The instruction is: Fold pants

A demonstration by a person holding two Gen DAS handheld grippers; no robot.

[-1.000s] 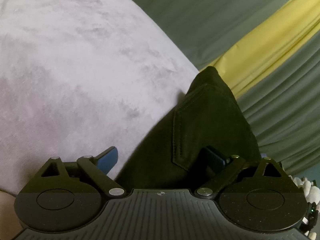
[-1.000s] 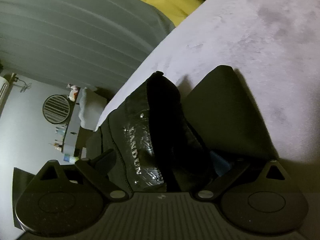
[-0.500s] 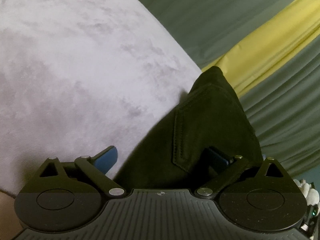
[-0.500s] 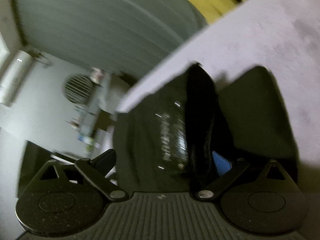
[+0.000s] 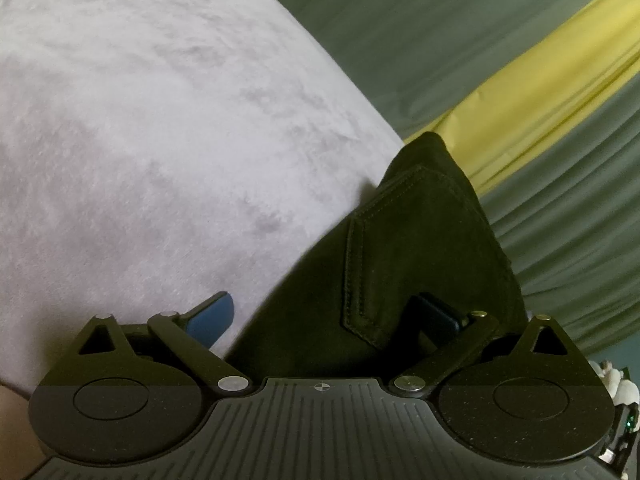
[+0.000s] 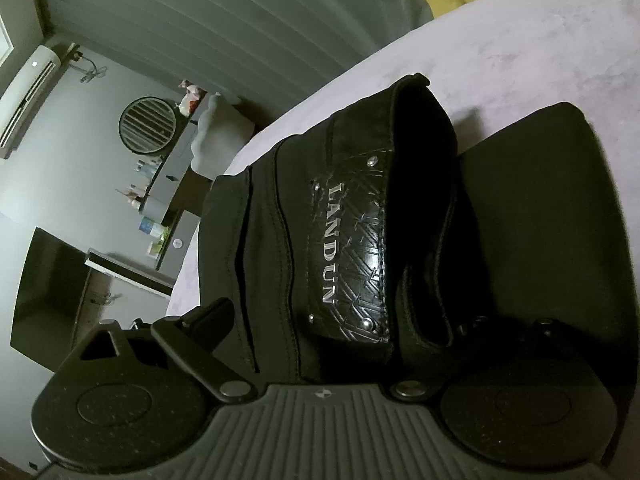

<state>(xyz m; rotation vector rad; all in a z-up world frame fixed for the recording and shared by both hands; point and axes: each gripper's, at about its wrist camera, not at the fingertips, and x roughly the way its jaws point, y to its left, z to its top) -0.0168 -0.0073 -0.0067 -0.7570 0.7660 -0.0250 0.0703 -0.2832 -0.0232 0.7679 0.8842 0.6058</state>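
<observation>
The black denim pants [image 5: 404,264] are lying bunched at the edge of the pale lilac suede surface [image 5: 160,140], their glossy embossed waistband patch [image 6: 352,248] (lettered LANDUN) turned up. The left gripper [image 5: 324,316] is standing spread apart, as before; whether the right gripper [image 6: 332,332] is clenched, I cannot tell, though its view has steadied and the patch is now sharper.

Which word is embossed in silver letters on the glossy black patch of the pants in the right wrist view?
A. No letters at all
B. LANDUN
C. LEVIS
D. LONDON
B: the patch on the waistband of the black pants reads LANDUN in silver capitals.
</observation>
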